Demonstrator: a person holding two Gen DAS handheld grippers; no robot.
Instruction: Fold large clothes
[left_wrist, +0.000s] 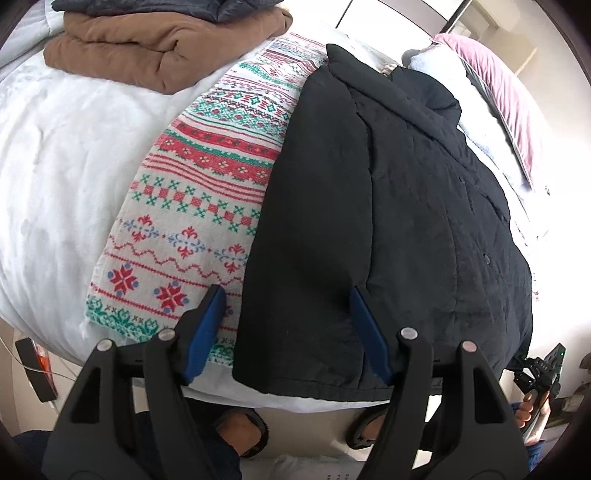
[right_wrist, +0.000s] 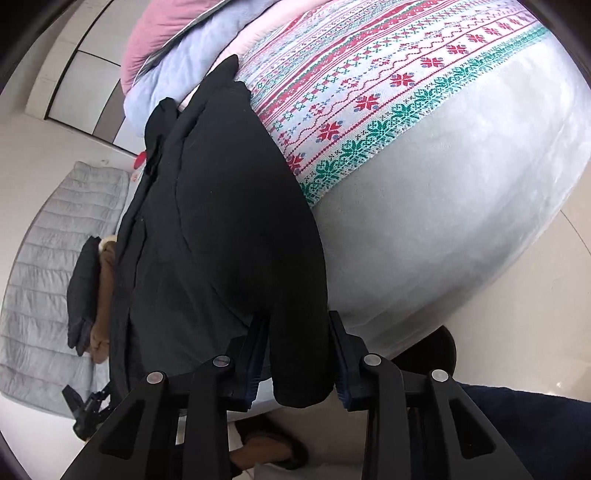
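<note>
1. Feet in dark sandals (left_wrist: 243, 432) stand nearest, on the floor below the bed edge.
2. Left gripper (left_wrist: 288, 299) stands wide open astride the black coat's (left_wrist: 388, 206) hem corner, pads not pressing.
3. Right gripper (right_wrist: 297, 328) has narrowed onto a hanging coat fold, pads against it.
4. Coat lies lengthwise on a patterned cloth (left_wrist: 207, 192) over the white bedding (left_wrist: 62, 155).
5. Folded brown garment (left_wrist: 159, 48) sits beyond.

bare white bedding (left_wrist: 66, 155) left of black coat (left_wrist: 388, 206), folded brown pile (left_wrist: 166, 48) blocking far corner
</note>
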